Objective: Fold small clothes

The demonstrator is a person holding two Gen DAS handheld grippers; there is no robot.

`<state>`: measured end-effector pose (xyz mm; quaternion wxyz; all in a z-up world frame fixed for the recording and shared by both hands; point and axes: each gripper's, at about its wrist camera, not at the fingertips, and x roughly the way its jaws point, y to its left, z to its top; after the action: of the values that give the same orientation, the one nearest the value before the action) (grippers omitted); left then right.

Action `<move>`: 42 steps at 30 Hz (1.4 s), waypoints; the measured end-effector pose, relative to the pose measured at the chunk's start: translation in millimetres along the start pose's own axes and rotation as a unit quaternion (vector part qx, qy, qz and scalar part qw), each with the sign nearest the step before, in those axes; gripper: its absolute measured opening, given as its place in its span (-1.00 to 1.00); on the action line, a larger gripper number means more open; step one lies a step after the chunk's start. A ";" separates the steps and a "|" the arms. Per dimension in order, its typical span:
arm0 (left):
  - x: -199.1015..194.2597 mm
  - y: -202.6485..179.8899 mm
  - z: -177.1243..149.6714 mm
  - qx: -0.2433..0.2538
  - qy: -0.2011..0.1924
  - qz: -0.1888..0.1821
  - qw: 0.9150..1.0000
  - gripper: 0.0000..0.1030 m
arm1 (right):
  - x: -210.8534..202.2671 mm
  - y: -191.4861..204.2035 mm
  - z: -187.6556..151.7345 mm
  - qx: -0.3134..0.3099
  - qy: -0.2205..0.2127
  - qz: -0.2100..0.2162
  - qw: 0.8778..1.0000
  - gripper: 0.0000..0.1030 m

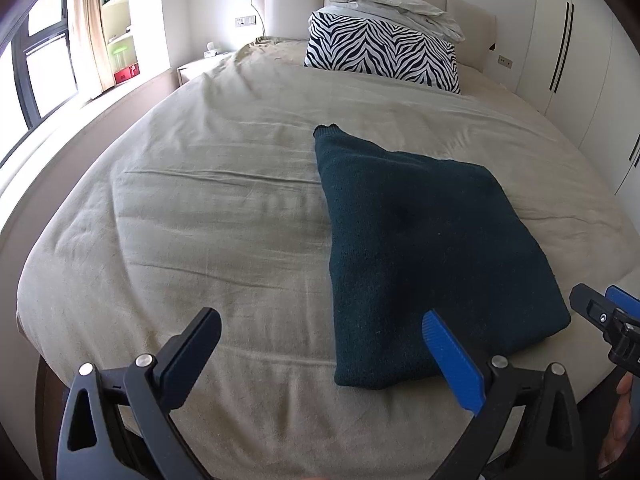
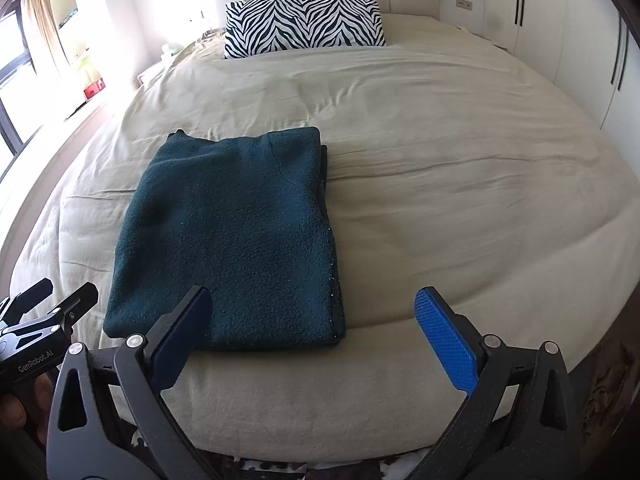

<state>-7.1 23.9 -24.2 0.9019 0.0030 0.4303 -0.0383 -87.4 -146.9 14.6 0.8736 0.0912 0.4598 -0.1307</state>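
Observation:
A dark green knitted garment (image 1: 416, 240) (image 2: 232, 236) lies folded into a flat rectangle on the beige bed cover (image 1: 200, 208) (image 2: 440, 160), near the foot edge. My left gripper (image 1: 320, 320) hovers open over the cover at the garment's near left corner, with nothing between its fingers. Over the garment's near right corner my right gripper (image 2: 312, 300) also stands open and holds nothing. Each gripper shows at the edge of the other's view: the right one (image 1: 608, 312), the left one (image 2: 48, 300).
A zebra-print pillow (image 1: 380, 52) (image 2: 304, 24) with crumpled white bedding (image 1: 396, 4) on top lies at the padded headboard. White wardrobe doors (image 1: 580, 40) line the right side. A window (image 1: 36, 64), curtain and shelves are on the left. A hand (image 2: 16, 404) holds the left gripper.

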 end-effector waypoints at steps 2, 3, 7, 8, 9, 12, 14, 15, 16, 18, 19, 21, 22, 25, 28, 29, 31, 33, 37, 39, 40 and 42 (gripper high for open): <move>-0.1 -0.5 -0.6 0.000 0.001 -0.001 1.000 1.00 | -0.3 1.4 -0.4 -0.002 0.001 0.001 1.000 1.00; -0.1 -0.6 -0.9 0.001 0.001 -0.002 1.000 1.00 | -0.3 1.9 -0.5 -0.004 0.002 0.002 1.000 1.00; 0.8 -0.2 -1.1 0.001 0.002 -0.002 1.000 1.00 | 1.1 4.3 -1.5 -0.005 0.004 0.002 1.000 1.00; 1.2 0.2 -1.2 0.000 0.003 -0.001 1.000 1.00 | 1.5 4.3 -1.5 -0.005 0.005 0.002 1.000 1.00; 1.7 0.5 -1.3 0.000 0.003 -0.001 1.000 1.00 | 2.0 4.2 -1.5 -0.004 0.005 0.002 1.000 1.00; 2.9 0.9 -2.0 -0.001 0.004 -0.001 1.000 1.00 | 3.1 3.4 -1.4 -0.004 0.007 0.002 1.000 1.00; 3.3 0.6 -3.1 -0.001 0.005 -0.001 1.000 1.00 | 3.8 3.4 -1.9 -0.004 0.008 0.002 1.000 1.00; 3.3 0.4 -3.8 -0.001 0.005 0.000 1.000 1.00 | 4.0 3.9 -2.3 -0.004 0.009 0.002 1.000 1.00; 3.3 0.2 -4.1 -0.001 0.005 -0.001 1.000 1.00 | 4.0 3.9 -2.3 -0.004 0.009 0.002 1.000 1.00; 3.4 0.3 -4.0 -0.001 0.006 -0.001 1.000 1.00 | 4.2 4.2 -2.4 -0.004 0.009 0.002 1.000 1.00; 3.5 0.2 -4.1 -0.001 0.006 -0.001 1.000 1.00 | 4.5 4.0 -2.7 -0.003 0.010 0.002 1.000 1.00; 4.2 0.3 -4.9 -0.001 0.007 -0.001 1.000 1.00 | 4.7 3.9 -3.2 -0.003 0.010 0.002 1.000 1.00; 4.3 0.2 -5.4 -0.001 0.008 -0.001 1.000 1.00 | 5.0 4.3 -3.8 -0.004 0.010 0.002 1.000 1.00; 4.8 0.6 -6.5 -0.001 0.009 0.000 1.000 1.00 | 5.0 4.3 -4.6 -0.005 0.010 0.001 1.000 1.00; 5.4 0.7 -6.5 -0.001 0.008 0.000 1.000 1.00 | 5.1 4.4 -4.5 -0.004 0.011 0.002 1.000 1.00; 5.4 0.7 -6.2 -0.001 0.008 -0.001 1.000 1.00 | 5.1 4.5 -4.6 -0.004 0.011 0.002 1.000 1.00; 5.5 0.8 -6.1 -0.001 0.009 -0.001 1.000 1.00 | 5.1 5.0 -5.1 -0.005 0.011 0.001 1.000 1.00; 5.5 0.7 -6.1 -0.001 0.009 -0.001 1.000 1.00 | 4.9 5.3 -5.7 -0.005 0.011 0.001 1.000 1.00; 5.5 0.8 -6.0 -0.001 0.008 -0.001 1.000 1.00 | 5.0 5.4 -5.6 -0.005 0.011 0.001 1.000 1.00; 5.6 0.8 -6.6 -0.001 0.009 -0.001 1.000 1.00 | 4.9 5.3 -5.6 -0.005 0.011 0.001 1.000 1.00; 5.7 0.9 -6.9 -0.001 0.009 -0.001 1.000 1.00 | 4.8 5.4 -5.8 -0.005 0.011 0.002 1.000 1.00; 5.5 0.6 -6.8 -0.001 0.009 -0.001 1.000 1.00 | 4.7 5.4 -5.8 -0.005 0.011 0.001 1.000 1.00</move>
<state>-8.9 24.4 -32.7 0.8981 0.0020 0.4381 -0.0385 -87.6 -140.8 7.6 0.8693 0.0885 0.4697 -0.1263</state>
